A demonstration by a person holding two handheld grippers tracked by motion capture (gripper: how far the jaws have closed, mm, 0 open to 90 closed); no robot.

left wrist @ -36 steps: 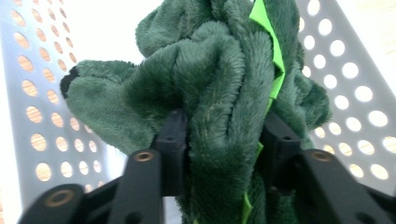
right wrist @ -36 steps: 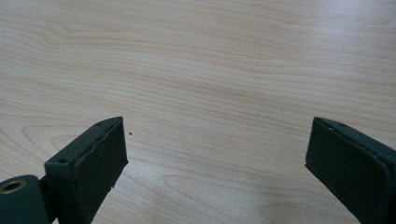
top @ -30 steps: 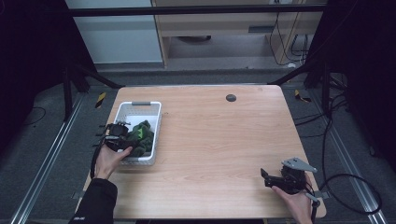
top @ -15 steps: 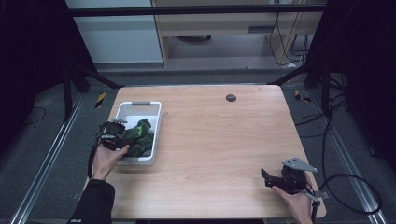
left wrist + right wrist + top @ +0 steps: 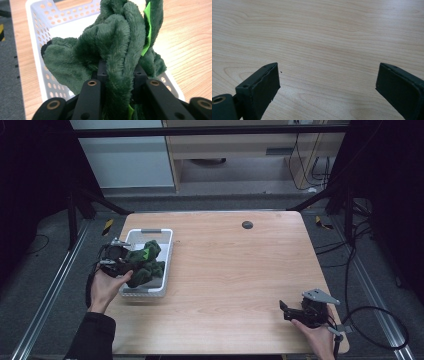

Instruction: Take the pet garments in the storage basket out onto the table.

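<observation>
At nine o'clock on the table [image 5: 240, 270], the left gripper [image 5: 119, 75] is clamped on a green plush [image 5: 110, 47], held above the white basket [image 5: 167, 251]; at five o'clock, the right gripper [image 5: 328, 85] rests with jaws apart over bare wood.

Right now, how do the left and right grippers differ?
The left gripper is shut on the green plush, while the right gripper is open with nothing between its jaws. The left is raised over the white basket; the right sits low over bare table. Both have two black jaws and are hand-held.
</observation>
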